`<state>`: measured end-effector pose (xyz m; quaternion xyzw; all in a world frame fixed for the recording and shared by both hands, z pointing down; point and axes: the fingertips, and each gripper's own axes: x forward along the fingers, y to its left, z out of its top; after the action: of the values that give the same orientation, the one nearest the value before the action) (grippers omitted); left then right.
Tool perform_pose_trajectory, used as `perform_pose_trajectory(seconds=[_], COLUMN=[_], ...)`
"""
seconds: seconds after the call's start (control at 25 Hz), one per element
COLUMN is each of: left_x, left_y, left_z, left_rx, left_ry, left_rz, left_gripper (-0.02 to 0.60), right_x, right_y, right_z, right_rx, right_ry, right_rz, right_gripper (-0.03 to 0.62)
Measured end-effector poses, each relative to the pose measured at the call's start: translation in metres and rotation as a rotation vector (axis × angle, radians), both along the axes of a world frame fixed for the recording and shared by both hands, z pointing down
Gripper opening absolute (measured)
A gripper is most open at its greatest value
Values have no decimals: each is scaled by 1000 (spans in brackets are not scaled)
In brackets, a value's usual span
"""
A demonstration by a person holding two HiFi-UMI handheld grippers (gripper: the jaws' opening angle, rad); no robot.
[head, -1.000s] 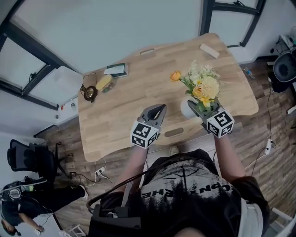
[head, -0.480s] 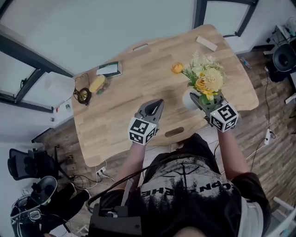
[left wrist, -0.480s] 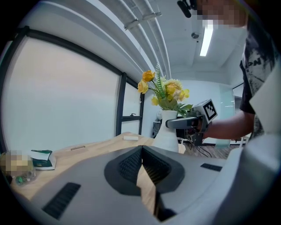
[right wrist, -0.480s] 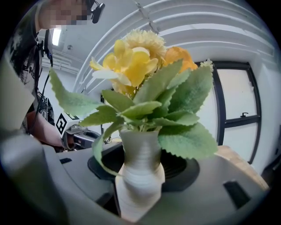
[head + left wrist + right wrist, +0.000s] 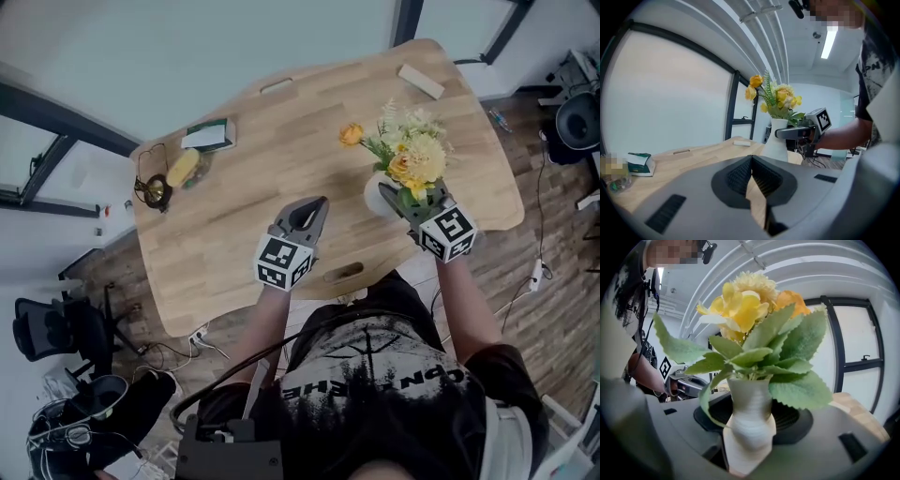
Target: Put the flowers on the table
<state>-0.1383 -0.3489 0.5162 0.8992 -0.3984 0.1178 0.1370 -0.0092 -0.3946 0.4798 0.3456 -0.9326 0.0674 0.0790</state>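
Right gripper (image 5: pixel 410 202) has its jaws pinching a white ribbed vase (image 5: pixel 749 423) at the narrow neck, one jaw on each side. The vase holds the flowers (image 5: pixel 412 161): yellow and orange blooms with fuzzy green leaves, upright. Vase and flowers sit over the near right part of the wooden surface (image 5: pixel 253 187), close to the front edge. Can't tell if the vase base touches the wood.

Left gripper (image 5: pixel 751 158) has its jaws pressed together at the tips with nothing between them. It hangs over the near middle of the surface, left of the vase and apart from it.

A wooden block (image 5: pixel 420 82) lies at the far right corner. A green book (image 5: pixel 208 136) and a yellow object (image 5: pixel 183 169) lie at the far left, well apart from the vase.
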Motion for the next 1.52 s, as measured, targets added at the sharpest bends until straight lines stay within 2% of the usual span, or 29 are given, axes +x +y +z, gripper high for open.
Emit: perform_pose_trajectory(seconds=[0.56,1.0,1.36,1.52], left_x=[33,34,28,30], left_y=[-62,-81,-86,-86], left_z=[29,62,75,75], left_rx=[-73,-148,-176,-177], left_ry=[32,22,17,8], left_rz=[-47,-82,-87,-82], left_gripper=[14,14,14,14], right_x=[-8,-33,-47,-51], right_y=[-72,-113,-122,-121], right_z=[47,82,93,90], right_rx=[17,11,26,30], right_ry=[13,32,48,17], right_rz=[-118,-179,-198,-214], right_gripper=[255,253,255,253])
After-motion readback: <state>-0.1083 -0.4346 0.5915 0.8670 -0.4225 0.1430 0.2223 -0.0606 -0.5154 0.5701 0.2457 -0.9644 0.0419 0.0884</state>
